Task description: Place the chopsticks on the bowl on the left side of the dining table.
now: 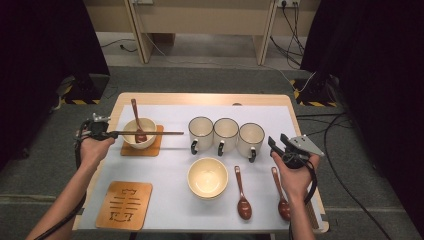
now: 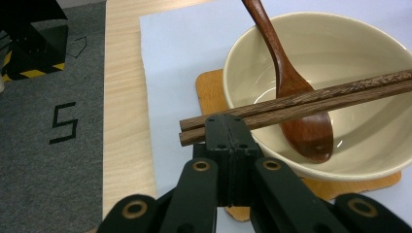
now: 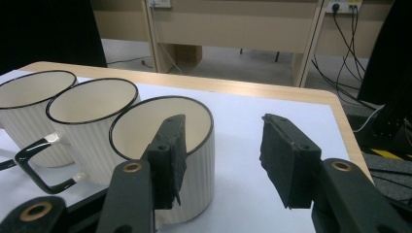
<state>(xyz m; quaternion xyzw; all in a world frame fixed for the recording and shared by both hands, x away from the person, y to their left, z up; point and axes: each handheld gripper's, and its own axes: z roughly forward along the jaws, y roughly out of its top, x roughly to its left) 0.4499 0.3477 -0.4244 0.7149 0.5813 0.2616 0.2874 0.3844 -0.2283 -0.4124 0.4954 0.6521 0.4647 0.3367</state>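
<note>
My left gripper (image 1: pixel 111 133) (image 2: pixel 226 127) is shut on a pair of dark wooden chopsticks (image 1: pixel 150 133) (image 2: pixel 316 99), held level across a cream bowl (image 1: pixel 139 133) (image 2: pixel 362 73). That bowl sits on a wooden coaster (image 1: pixel 156 145) (image 2: pixel 210 83) and holds a brown wooden spoon (image 1: pixel 137 122) (image 2: pixel 291 82). My right gripper (image 1: pixel 276 143) (image 3: pixel 221 158) stands open at the right side of the table, beside the rightmost of three white mugs (image 1: pixel 250 140) (image 3: pixel 167 160), with nothing between its pads.
A second cream bowl (image 1: pixel 207 177) lies empty at front centre. Two brown spoons (image 1: pixel 242 195) (image 1: pixel 281 196) lie to its right. A carved wooden coaster (image 1: pixel 124 205) sits at front left. A white mat (image 1: pixel 175 175) covers the table (image 1: pixel 200 99).
</note>
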